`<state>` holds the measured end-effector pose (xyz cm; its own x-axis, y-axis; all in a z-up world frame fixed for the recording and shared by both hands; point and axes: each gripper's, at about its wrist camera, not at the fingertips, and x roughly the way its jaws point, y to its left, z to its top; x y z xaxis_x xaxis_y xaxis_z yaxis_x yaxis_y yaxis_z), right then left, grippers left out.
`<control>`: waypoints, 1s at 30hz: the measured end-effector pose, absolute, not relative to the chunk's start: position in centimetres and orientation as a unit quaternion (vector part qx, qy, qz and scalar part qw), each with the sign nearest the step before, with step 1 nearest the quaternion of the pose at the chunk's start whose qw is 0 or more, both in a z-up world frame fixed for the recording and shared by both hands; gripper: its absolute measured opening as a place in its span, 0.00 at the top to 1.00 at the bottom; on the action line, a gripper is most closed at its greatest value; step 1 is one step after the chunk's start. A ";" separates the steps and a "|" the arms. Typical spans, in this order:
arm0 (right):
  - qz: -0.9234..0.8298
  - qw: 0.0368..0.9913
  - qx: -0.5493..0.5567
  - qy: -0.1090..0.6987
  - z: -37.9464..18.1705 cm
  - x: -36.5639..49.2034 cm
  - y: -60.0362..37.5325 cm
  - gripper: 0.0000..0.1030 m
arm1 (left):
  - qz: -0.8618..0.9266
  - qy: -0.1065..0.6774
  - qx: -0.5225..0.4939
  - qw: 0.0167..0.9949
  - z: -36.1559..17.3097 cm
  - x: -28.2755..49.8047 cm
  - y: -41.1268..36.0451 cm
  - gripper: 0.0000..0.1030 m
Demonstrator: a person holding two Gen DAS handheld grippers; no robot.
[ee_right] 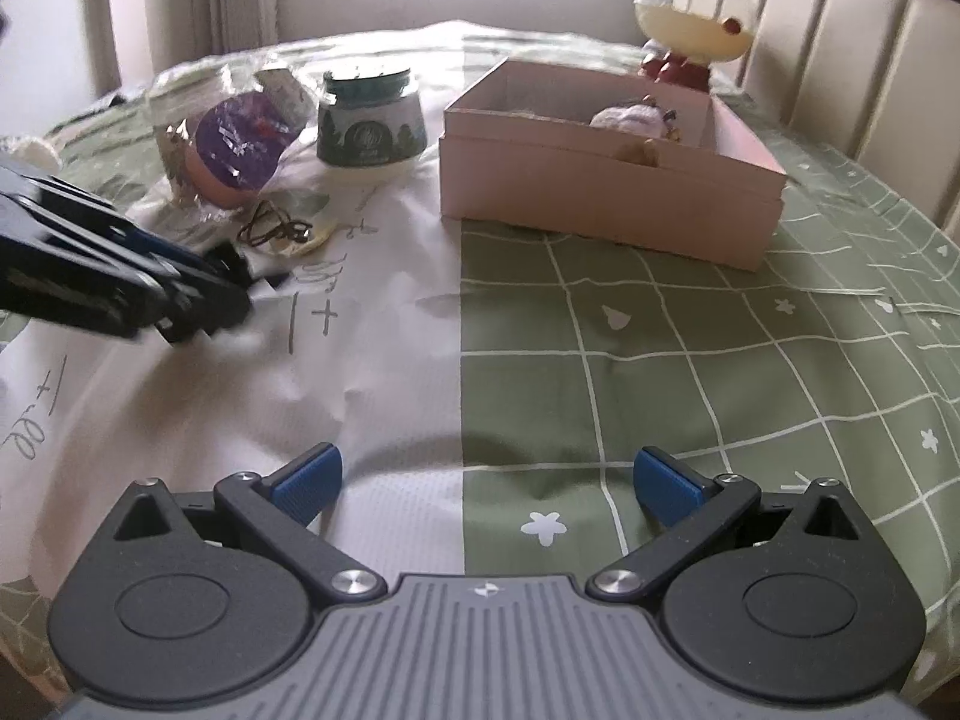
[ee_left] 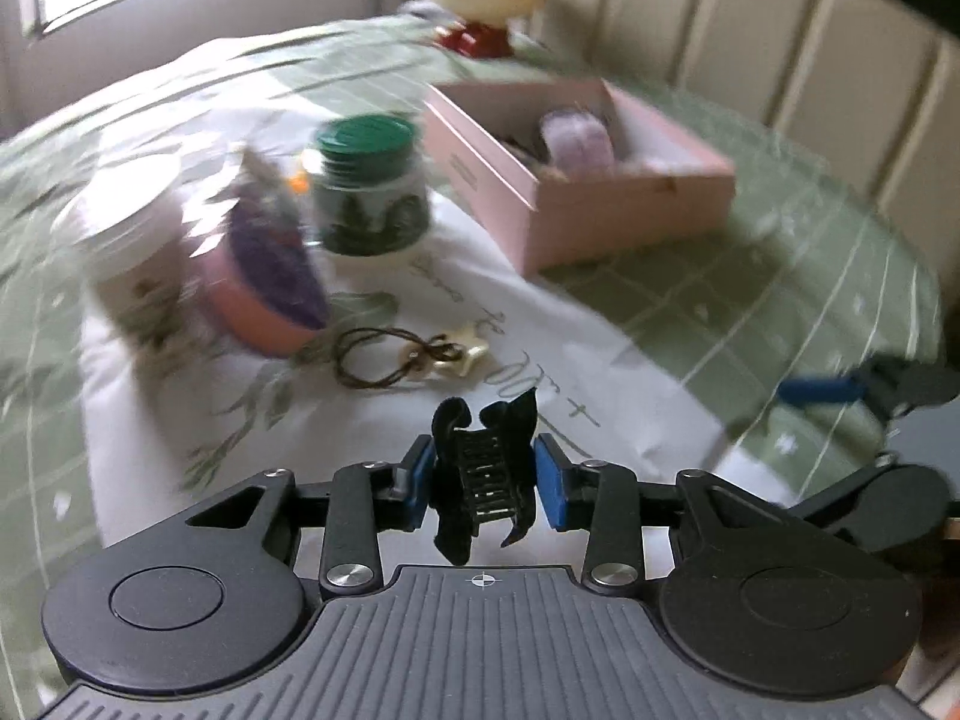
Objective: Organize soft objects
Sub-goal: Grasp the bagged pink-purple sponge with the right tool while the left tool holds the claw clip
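My left gripper (ee_left: 485,480) is shut on a black velvet hair claw clip (ee_left: 480,474) and holds it above the white cloth. It also shows in the right wrist view (ee_right: 228,294) at the left, low over the cloth. A pink open box (ee_left: 576,174) stands ahead to the right and holds a fluffy lilac item (ee_left: 579,135); the box also shows in the right wrist view (ee_right: 612,180). A brown hair tie with a cream star (ee_left: 396,354) lies on the cloth just ahead. My right gripper (ee_right: 486,480) is open and empty above the bedspread.
A green-lidded jar (ee_left: 366,186), a pink tub wrapped in crinkled plastic (ee_left: 264,270) and a white jar (ee_left: 132,246) stand at the left. A round-headed doll (ee_right: 690,18) stands behind the box. A padded headboard (ee_right: 870,60) runs along the right. The bedspread (ee_right: 720,360) is green check.
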<state>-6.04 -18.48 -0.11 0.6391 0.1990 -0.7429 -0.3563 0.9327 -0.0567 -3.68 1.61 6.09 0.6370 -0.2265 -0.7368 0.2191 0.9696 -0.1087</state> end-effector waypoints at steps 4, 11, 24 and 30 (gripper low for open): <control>0.163 0.883 -0.116 0.424 1.2 -4.5 -17.5 0.03 | -0.106 0.386 -0.070 0.914 7.3 -6.1 4.5 0.62; 0.185 0.906 -0.152 0.350 6.6 -3.5 -11.9 0.04 | -0.035 0.369 -0.151 0.916 8.3 -8.2 11.0 0.62; 0.224 0.916 -0.214 0.257 9.3 -2.8 1.4 0.04 | 0.057 0.343 -0.260 0.901 7.6 -11.5 19.1 0.62; 0.228 0.903 -0.240 0.275 7.7 -0.4 6.5 0.04 | 0.054 0.342 -0.277 0.896 6.9 -11.7 19.8 0.62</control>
<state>-0.40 6.53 7.72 0.7449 0.2792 -0.6060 -0.5431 0.7812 -0.3077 -11.70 19.78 6.91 0.7607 -0.0917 -0.6426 -0.2871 0.8403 -0.4598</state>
